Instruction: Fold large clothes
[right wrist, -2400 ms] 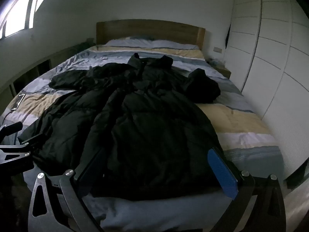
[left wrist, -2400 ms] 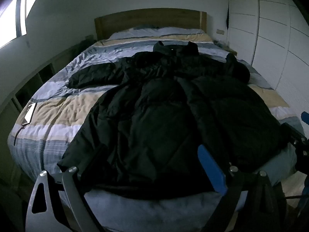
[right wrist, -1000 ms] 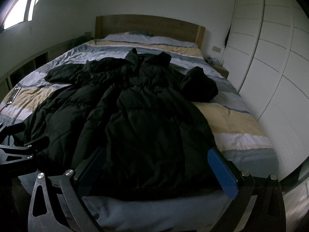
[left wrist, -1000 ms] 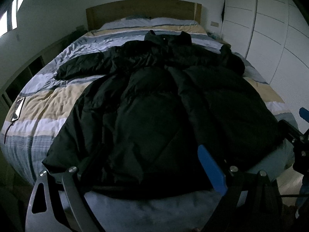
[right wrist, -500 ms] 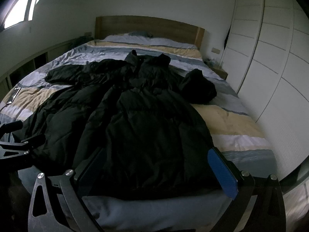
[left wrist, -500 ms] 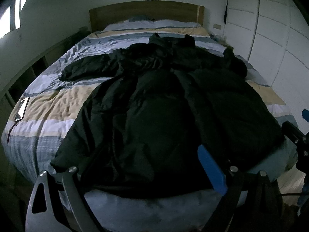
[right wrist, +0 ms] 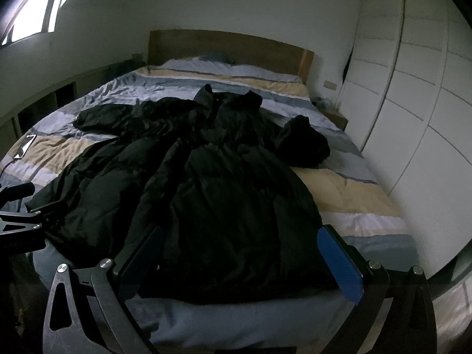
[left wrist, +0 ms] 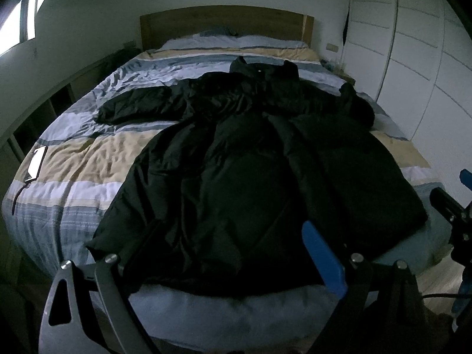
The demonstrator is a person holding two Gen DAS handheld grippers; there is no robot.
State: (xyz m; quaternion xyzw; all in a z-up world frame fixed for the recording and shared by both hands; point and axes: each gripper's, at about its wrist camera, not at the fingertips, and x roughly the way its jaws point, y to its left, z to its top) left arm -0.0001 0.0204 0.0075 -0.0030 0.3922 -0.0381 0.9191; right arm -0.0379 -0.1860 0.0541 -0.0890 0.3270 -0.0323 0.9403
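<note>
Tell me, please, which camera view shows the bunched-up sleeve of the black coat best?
The right wrist view: the bunched sleeve lies unobstructed against the striped duvet. In the left wrist view, this sleeve sits farther toward the edge, darker and harder to outline.

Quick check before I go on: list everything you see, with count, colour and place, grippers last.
coat: one, black, spread flat on the bed, collar toward the headboard, hem at the near edge.
bed: one, striped blue, white and tan cover.
pillows: at least two, pale, by the headboard.
headboard: one, brown wood, far end.
phone: one flat pale-screened object, probably a phone, at the bed's left edge.
wardrobe: white panelled doors, right wall.
left gripper: fingers open, above the hem.
right gripper: fingers open, above the hem.
</note>
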